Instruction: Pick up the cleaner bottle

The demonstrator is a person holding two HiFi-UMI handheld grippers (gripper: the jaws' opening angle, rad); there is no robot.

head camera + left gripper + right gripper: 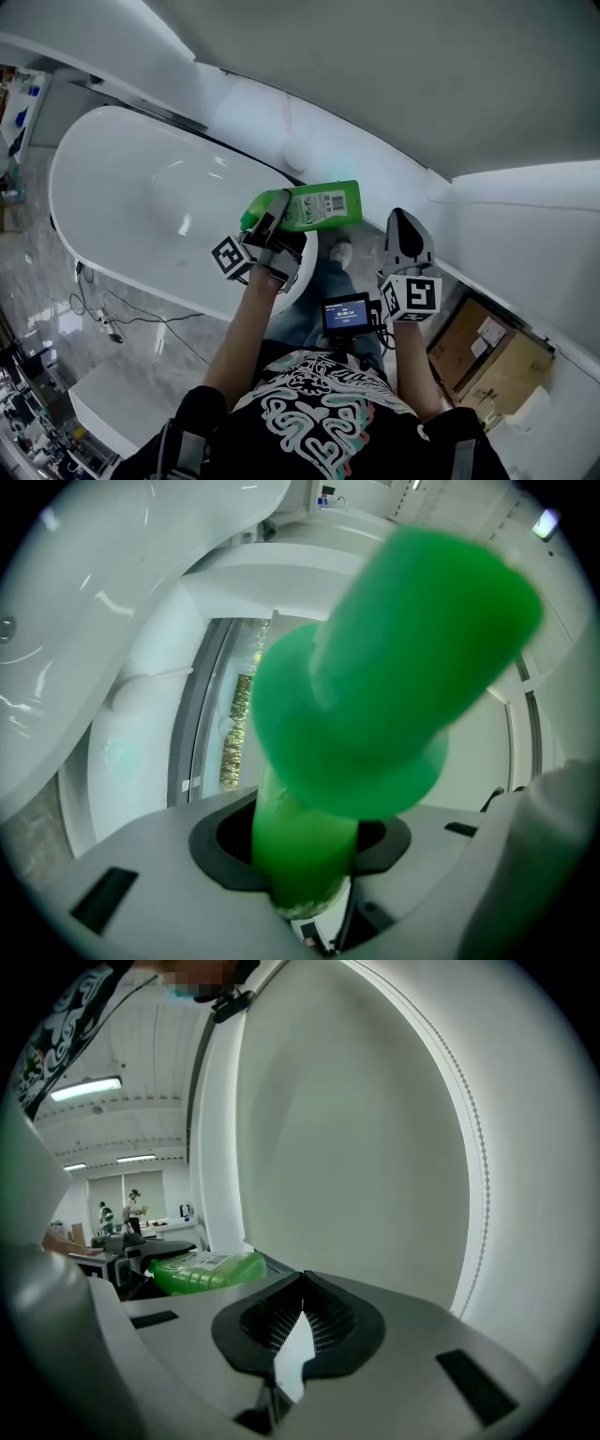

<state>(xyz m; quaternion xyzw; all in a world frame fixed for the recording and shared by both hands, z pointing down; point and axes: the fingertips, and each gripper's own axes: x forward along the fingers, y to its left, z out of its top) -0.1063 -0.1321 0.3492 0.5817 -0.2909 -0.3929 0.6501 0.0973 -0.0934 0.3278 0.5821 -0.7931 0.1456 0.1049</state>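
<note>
Closest to the head camera is the person's black patterned shirt (319, 412), and beyond it both grippers are out over the rim end of the white bathtub (131, 187).

The left gripper (272, 220) has its jaws clamped on the cap end of the green cleaner bottle (314, 206). The bottle lies roughly level, in the air above the bathtub's near end, touching nothing else. In the left gripper view the pads grip a narrower green section (300, 855) below a flared collar. The right gripper (405, 225) hangs beside the bathtub, to the bottle's right, with its ribbed pads brought together on nothing (300, 1321).

**Handling, as a judgement:**
- The bottle looks like smooth moulded plastic, stiff at the neck and likely to give if its body is squeezed.
- It is probably slick if wet.
- I cannot tell how full it is. Any liquid would shift its weight toward the far end.
- Held only near the cap, the long body could lever and twist in the pads.
- A grip just under the collar seems the safest, since the flare stops it sliding through.

**Looks:** the bottle is translucent bright green, with a matching green cap and a white label bearing a barcode (206, 1269).
</note>
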